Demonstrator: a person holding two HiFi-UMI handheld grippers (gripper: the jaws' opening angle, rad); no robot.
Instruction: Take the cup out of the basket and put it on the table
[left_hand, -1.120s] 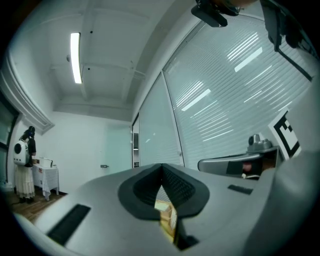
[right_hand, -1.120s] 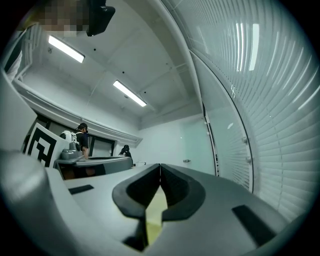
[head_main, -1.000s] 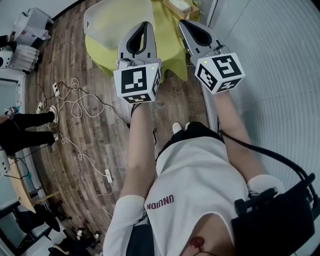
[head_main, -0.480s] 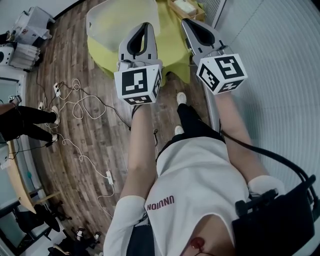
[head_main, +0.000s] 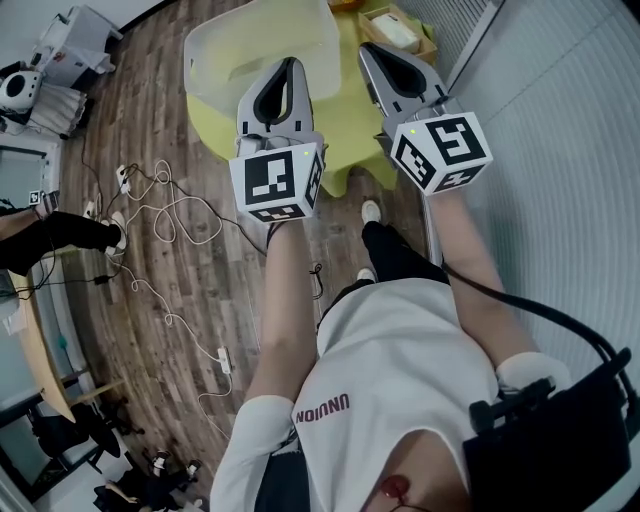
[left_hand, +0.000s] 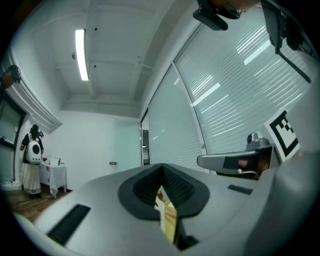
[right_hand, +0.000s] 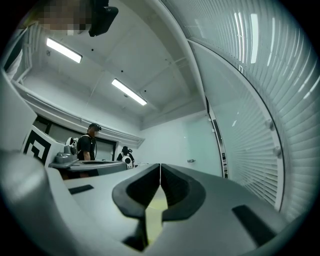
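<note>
Cup: not to be made out in any view, so no placing it against either tool. Far off to the left of the left tool, white equipment (head_main: 55, 55) on a brown wooden plank floor (head_main: 200, 290), with a tangle of white cables (head_main: 160, 210) and a bystander's dark-trousered leg (head_main: 45, 240).

Just ahead of the left tool (head_main: 289, 64), a pale translucent plastic basket (head_main: 220, 50), rectangular, standing on the bench with its yellow-green cloth (head_main: 348, 130); contents blurred behind the frosted wall. Left tool clenched, tips pressed together, gripping nothing; only a sliver of the yellow-green cloth visible through the slit behind the tips in the left gripper view. Held over the near part of the bench, pointing toward the basket's near right corner.

To its right and apart from it, the right tool (head_main: 366, 48), likewise clenched, tips meeting on nothing, over the right side of the bench. Just ahead and to the right of that tool, a shallow light wooden tray (head_main: 422, 42) with a pale oblong item (head_main: 397, 30) lying in it. Further right of the right tool, a wall of white slatted blinds (head_main: 560, 150).

Behind both tools, bare forearms (head_main: 285, 300), a white shirt (head_main: 400, 370), and a black-trousered leg (head_main: 395, 255) ending in a white shoe (head_main: 371, 211).
</note>
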